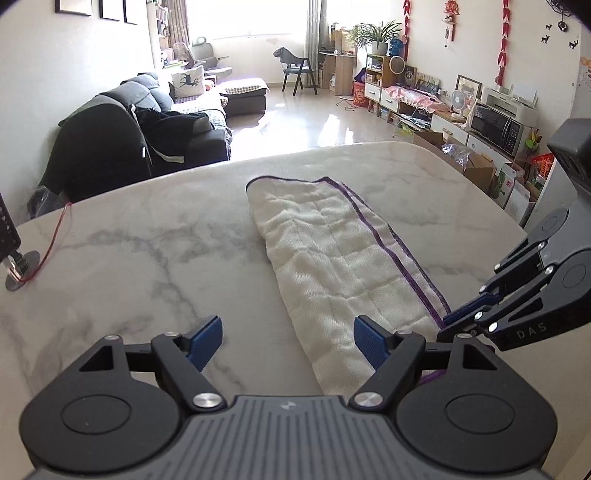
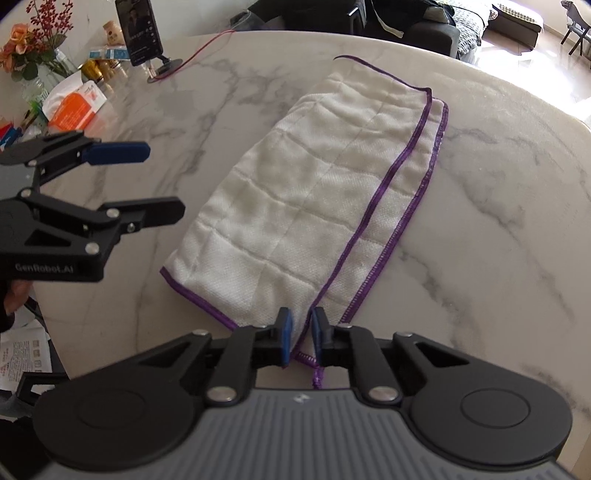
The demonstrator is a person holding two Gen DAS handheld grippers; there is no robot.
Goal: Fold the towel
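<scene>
A white towel (image 1: 332, 251) with purple trim lies folded in half lengthwise on the marble table (image 1: 147, 240). In the right wrist view the towel (image 2: 314, 184) runs away from me, its two trimmed long edges stacked on the right. My right gripper (image 2: 302, 334) is shut on the towel's near corner, with the purple hem pinched between its blue pads. In the left wrist view it shows as the right gripper (image 1: 447, 325) at the towel's near right corner. My left gripper (image 1: 288, 339) is open with nothing between its fingers, over bare table beside the towel's near left edge; from the right wrist, the left gripper (image 2: 159, 181) hovers left of the towel.
A phone on a stand (image 2: 139, 29) with a red cable (image 2: 207, 44) stands at the far left of the table (image 2: 480, 221). A vase of flowers (image 2: 29, 48), an orange packet (image 2: 75, 107) and small jars crowd the left side. A dark sofa (image 1: 147, 122) lies beyond the far edge.
</scene>
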